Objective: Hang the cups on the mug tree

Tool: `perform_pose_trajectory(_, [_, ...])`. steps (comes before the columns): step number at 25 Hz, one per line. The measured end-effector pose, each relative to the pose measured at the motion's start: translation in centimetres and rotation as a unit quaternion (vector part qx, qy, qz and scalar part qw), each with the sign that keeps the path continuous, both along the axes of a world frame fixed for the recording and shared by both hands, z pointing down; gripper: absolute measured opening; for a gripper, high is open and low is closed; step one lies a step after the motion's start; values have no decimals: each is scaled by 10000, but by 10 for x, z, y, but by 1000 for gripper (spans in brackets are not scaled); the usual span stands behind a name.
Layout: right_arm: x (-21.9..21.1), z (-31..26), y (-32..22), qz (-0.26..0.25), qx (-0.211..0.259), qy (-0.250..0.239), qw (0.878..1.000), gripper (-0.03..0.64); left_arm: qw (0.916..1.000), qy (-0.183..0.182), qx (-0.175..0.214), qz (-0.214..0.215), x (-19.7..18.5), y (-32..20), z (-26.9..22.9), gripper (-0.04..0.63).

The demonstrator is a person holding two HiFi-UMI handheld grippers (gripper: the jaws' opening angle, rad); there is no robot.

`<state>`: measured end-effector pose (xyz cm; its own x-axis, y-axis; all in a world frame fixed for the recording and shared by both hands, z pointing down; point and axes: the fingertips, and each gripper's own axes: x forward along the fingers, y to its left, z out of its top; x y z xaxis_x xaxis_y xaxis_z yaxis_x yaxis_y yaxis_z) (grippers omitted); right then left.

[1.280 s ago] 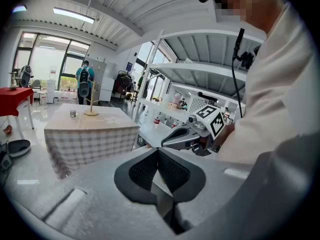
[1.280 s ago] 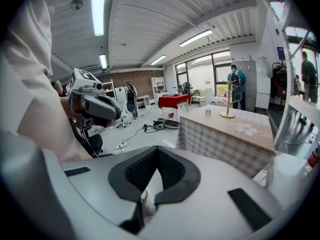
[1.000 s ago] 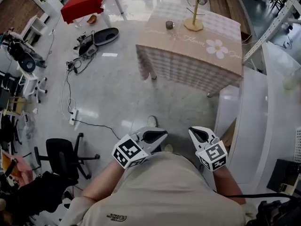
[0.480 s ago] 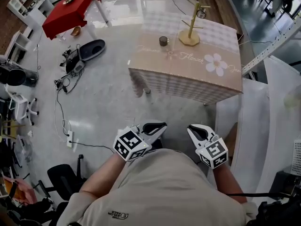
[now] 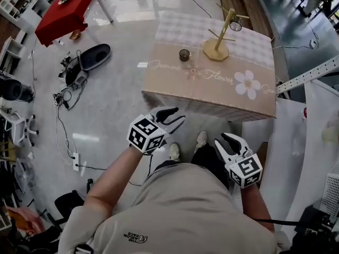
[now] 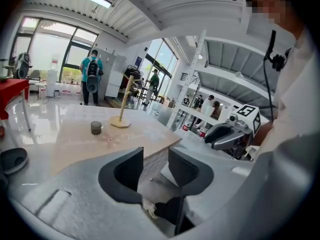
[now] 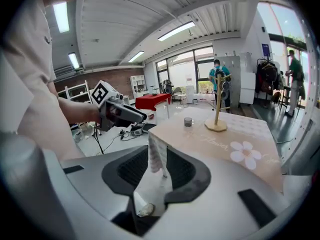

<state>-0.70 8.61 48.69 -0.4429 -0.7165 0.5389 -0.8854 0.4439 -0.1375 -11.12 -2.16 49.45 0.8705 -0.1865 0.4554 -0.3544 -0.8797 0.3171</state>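
A wooden mug tree [image 5: 220,38] stands on a table with a beige flowered cloth [image 5: 212,81]. One cup [image 5: 235,25] hangs on an upper peg. A second small dark cup [image 5: 184,55] stands on the cloth left of the tree. Both grippers are in the air short of the table's near edge. My left gripper [image 5: 174,118] reaches forward and its jaws are opening, with nothing between them. My right gripper [image 5: 228,141] stays lower by the person's body, its jaws also opening and empty. The left gripper view shows the tree [image 6: 122,106] and standing cup [image 6: 96,128] far ahead.
A red-clothed table [image 5: 66,7] stands at the far left. Cables and a black oval object [image 5: 92,57] lie on the glossy floor left of the table. A white shelf unit [image 5: 318,142] runs along the right. People stand far behind the table.
The person has walked closer to the table. Both grippers' jaws have parted from shut. The left gripper has risen and reached forward; the right one has dropped slightly.
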Motion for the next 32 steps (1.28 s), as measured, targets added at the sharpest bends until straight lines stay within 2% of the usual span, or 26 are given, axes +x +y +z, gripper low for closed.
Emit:
perform_pose_trajectory(3, [21,3,-30,48,-39,-115,9999,124,9993,-194,106,-307,9,-58,12,161])
perform_pose_trajectory(6, [44,-4,-65,-128,5,-58,9999,124,9967,-525,197,-593,19,-112,22,183])
perform_pose_trajectory(9, [75,-14,-106,-242,118,-66,9996,124,9910,-1025,258,-826,31,-168,42,201])
perform_pose_trajectory(14, [129,-11,-153,-269,119,-92,9995,123,9785,-1846,273,-880,57,-243,95,233])
perform_pose_trajectory(17, [157,-5,-167,-252,24,-83,9996,121,9725,-2183,227,-773,71,-277,124,264])
perform_pose_trajectory(23, [209,10,-180,-100,-226,-60,9997,118,9580,-2822,475,-163,97,-320,165,316])
perform_pose_trajectory(28, [235,16,-193,-3,-321,-61,9995,114,9432,-3283,472,179,104,-327,188,316])
perform_pose_trajectory(29, [238,16,-196,-3,-325,-71,9994,112,9420,-3317,453,227,104,-327,191,309])
perform_pose_trajectory(30, [240,17,-199,-6,-326,-86,9994,109,9417,-3326,443,254,105,-326,193,272])
perform_pose_trajectory(32, [244,18,-205,-18,-330,-125,9994,106,9433,-3290,412,184,104,-328,191,272])
